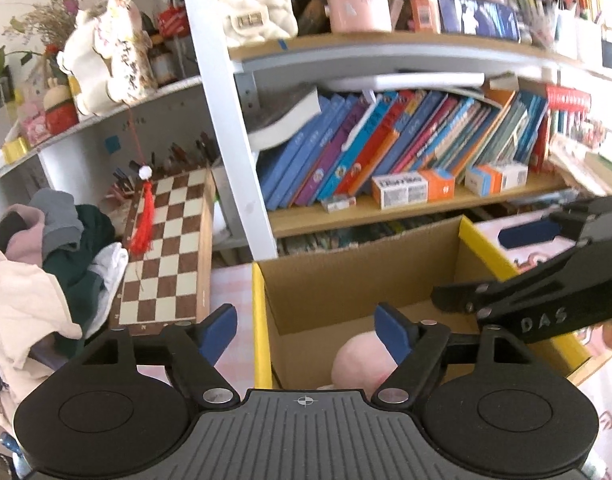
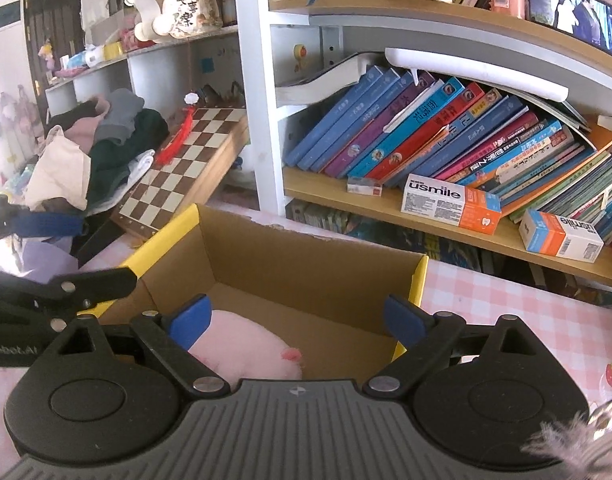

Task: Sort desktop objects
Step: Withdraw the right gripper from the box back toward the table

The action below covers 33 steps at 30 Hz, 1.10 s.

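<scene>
Clearly, both tools hung above the cardboard box [image 2: 289, 264], a brown carton with yellow-edged flaps that sat on the pink checked tabletop [image 2: 506, 300] in front of the bookshelf [image 2: 386, 200]. The left tool [image 1: 306, 330] had its blue pads spread wide with nothing between them, and the right tool [image 2: 295, 320] was spread just as wide and equally empty. In the left wrist view the right tool [image 1: 526, 236] reached in from the side over the box's far corner.

Inside the box, on its floor near the front wall, lay the pink plush toy [image 2: 245, 344], rounded, with a small darker pink patch on one end; the left view caught only part of it [image 1: 358, 360] behind a pad. It appeared already sorted into the box.

Judged by its look, the plush would be light and soft, yielding under a squeeze and unlikely to slip or break. If it had to be shifted, a pinch across the middle of its rounded body would probably hold best, closing well in so the stuffing compressed, since a shallow nip on the fabric could pull free.

At the lower right of the right wrist view something pale and fuzzy [image 2: 566, 432] lay on the tabletop, too blurred to identify. Behind the box stood a chessboard [image 2: 185, 160] leaning beside a heap of clothes [image 2: 105, 140].
</scene>
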Motion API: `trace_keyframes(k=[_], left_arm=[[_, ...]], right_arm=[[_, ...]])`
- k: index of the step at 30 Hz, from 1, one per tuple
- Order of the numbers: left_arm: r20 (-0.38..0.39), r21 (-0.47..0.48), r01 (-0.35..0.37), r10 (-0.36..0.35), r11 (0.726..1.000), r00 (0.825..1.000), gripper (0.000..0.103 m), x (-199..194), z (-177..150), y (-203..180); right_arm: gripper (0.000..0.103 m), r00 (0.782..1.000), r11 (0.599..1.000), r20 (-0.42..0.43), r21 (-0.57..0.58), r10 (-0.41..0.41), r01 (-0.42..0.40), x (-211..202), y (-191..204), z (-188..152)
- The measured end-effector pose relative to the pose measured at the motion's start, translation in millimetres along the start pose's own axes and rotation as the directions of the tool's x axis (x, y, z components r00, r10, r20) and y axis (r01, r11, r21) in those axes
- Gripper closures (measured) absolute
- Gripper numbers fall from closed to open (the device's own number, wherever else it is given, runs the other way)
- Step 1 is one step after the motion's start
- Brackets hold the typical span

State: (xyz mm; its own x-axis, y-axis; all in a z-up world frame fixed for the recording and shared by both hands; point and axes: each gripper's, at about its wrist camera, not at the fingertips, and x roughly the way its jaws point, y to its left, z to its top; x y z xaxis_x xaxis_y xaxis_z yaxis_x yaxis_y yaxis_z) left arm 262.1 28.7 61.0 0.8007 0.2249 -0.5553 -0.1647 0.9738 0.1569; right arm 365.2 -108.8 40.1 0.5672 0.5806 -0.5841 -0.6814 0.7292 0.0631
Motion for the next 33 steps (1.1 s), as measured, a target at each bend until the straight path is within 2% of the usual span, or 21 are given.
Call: trace_keyframes(k=[5,10,15,25,33], left_arm=[[0.033,-0.002,0.020,-0.020,1.000,0.999,0.023,-15,0,-1],[0.079,-0.009,0.051,-0.050,0.999,0.996,0.018,-36,-4,2],[0.101,-0.027,0.076,-0.073,0.997,0.992,0.018,-52,-15,8],[0.090,-0.043,0.132,-0.128,0.990,0.988,0.018,-82,-44,14],[0.068,-0.042,0.165,-0.162,0.985,0.984,0.018,-100,-67,14]], right_arm=[[0.008,0.999,1.000,0.030,0.007,-0.016,0.016,-16,5,0],[0.007,0.996,0.998,0.063,0.026,-0.055,0.053,-39,12,-3],[0.007,0.991,0.995,0.088,0.032,-0.100,0.098,-63,23,-9],[0.007,0.978,0.983,0.115,0.068,-0.175,0.168,-105,44,-38],[0.007,0.972,0.973,0.082,0.092,-0.220,0.212,-127,59,-69]])
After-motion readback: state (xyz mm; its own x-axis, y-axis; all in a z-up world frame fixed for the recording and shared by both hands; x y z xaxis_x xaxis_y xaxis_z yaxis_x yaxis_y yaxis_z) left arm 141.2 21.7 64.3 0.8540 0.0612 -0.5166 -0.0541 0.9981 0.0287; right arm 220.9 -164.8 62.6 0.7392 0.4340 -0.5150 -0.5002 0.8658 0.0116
